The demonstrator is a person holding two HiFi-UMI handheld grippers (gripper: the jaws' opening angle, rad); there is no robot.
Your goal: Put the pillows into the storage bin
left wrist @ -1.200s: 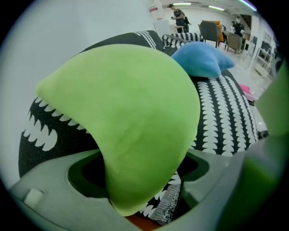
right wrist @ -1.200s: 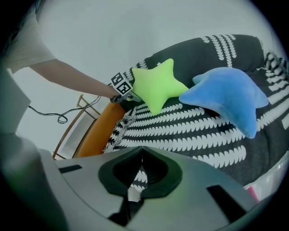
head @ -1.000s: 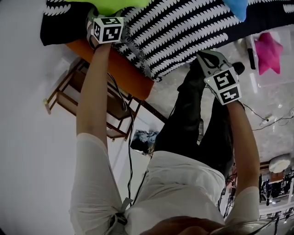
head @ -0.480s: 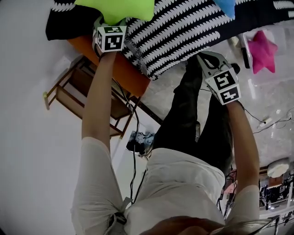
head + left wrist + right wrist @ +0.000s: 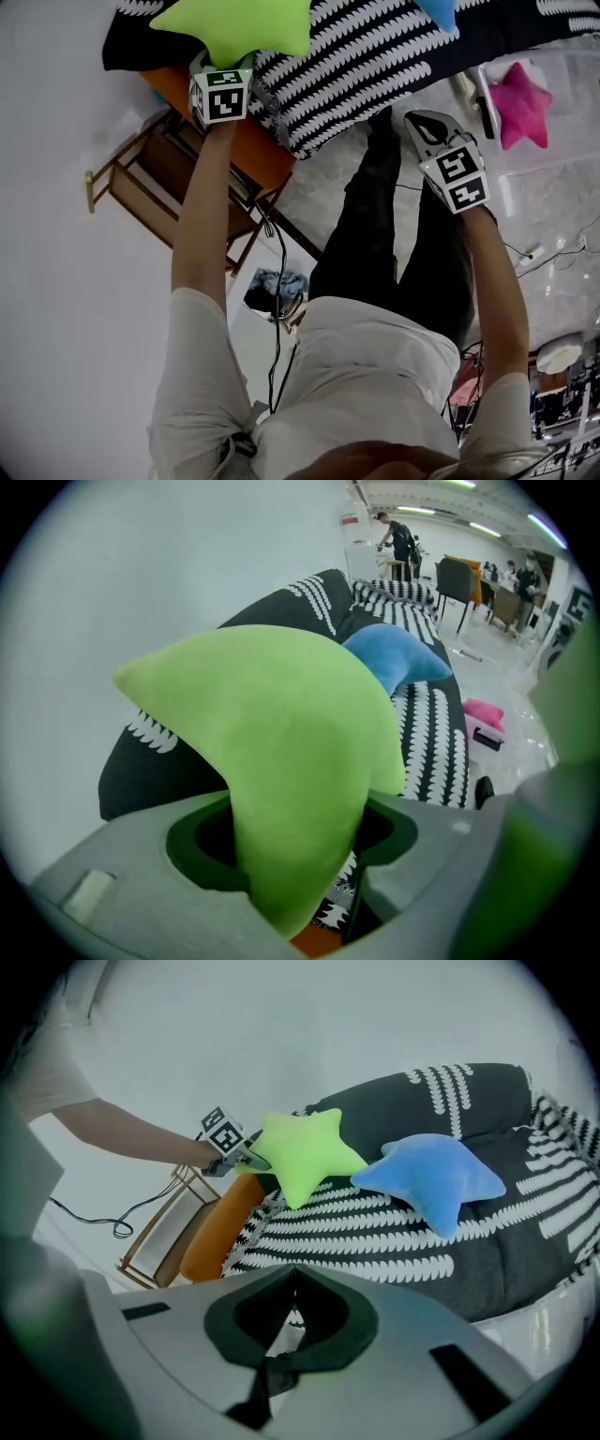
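The left gripper (image 5: 222,67), whose jaws have just been closing, is clamped on one arm of the soft lime-green star-shaped pillow (image 5: 242,26), at eleven o'clock over the black-and-white patterned blanket (image 5: 394,47). The right gripper (image 5: 427,124), at one o'clock, has its jaws together and empty. The clear plastic storage bin (image 5: 562,131) at two o'clock holds a pink star pillow (image 5: 518,105).

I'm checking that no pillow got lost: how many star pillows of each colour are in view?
Green pillow: 1
Blue pillow: 1
Pink pillow: 1
Total: 3
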